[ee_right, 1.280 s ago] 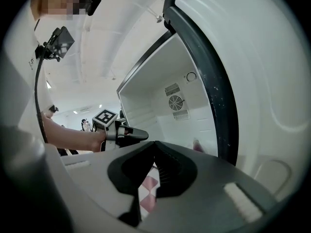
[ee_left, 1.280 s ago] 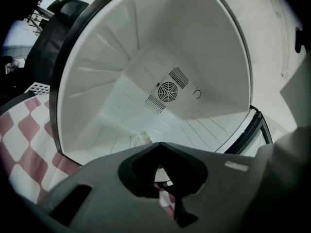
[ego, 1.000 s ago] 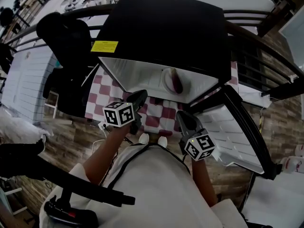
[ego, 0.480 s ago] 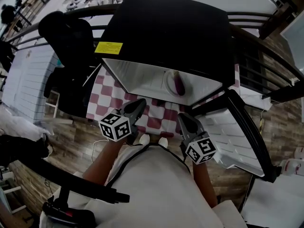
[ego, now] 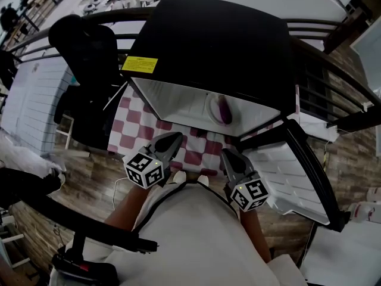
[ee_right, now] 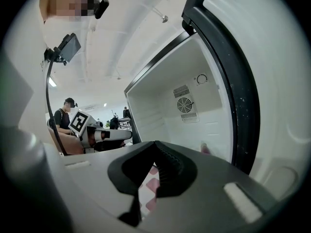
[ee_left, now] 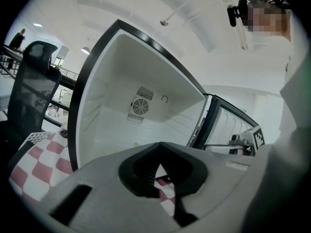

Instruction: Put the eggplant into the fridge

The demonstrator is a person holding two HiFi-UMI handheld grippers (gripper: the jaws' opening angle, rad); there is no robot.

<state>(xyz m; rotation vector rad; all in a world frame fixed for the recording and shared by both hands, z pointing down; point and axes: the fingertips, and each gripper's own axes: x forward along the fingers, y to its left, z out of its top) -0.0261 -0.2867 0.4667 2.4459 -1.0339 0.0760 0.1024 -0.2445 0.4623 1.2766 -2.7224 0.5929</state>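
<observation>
- Since a second ago the left gripper (ego: pixel 169 140) has drawn back from the fridge (ego: pixel 214 40) toward the person, sliding to about 7 o'clock in the head view, and its marker cube has rolled; the right gripper (ego: pixel 229 155) sits where it was.
- The eggplant (ego: pixel 223 109) lies on a white plate (ego: pixel 211 103) inside the fridge, on the compartment floor close to the open front edge.
- From the left gripper the eggplant is at about 1 o'clock; from the right gripper it is at 12 o'clock. Both are well apart from it.
- The left gripper is clenched with nothing between its jaws; its own view shows the tips meeting in front of the white fridge interior.
- The right gripper is also clenched and empty, its jaws meeting tip to tip.
- Both point slightly downward at the fridge opening, side by side just in front of the person's torso.
- The fridge door (ego: pixel 297 171) stands swung open at about 4 o'clock from the fridge body.
- The black fridge stands on a red-and-white checkered cloth (ego: pixel 134 130).
- A round fan grille (ee_left: pixel 140 106) shows on the fridge's back wall.
- A black office chair (ego: pixel 83 46) stands at about 9 o'clock from the fridge.
</observation>
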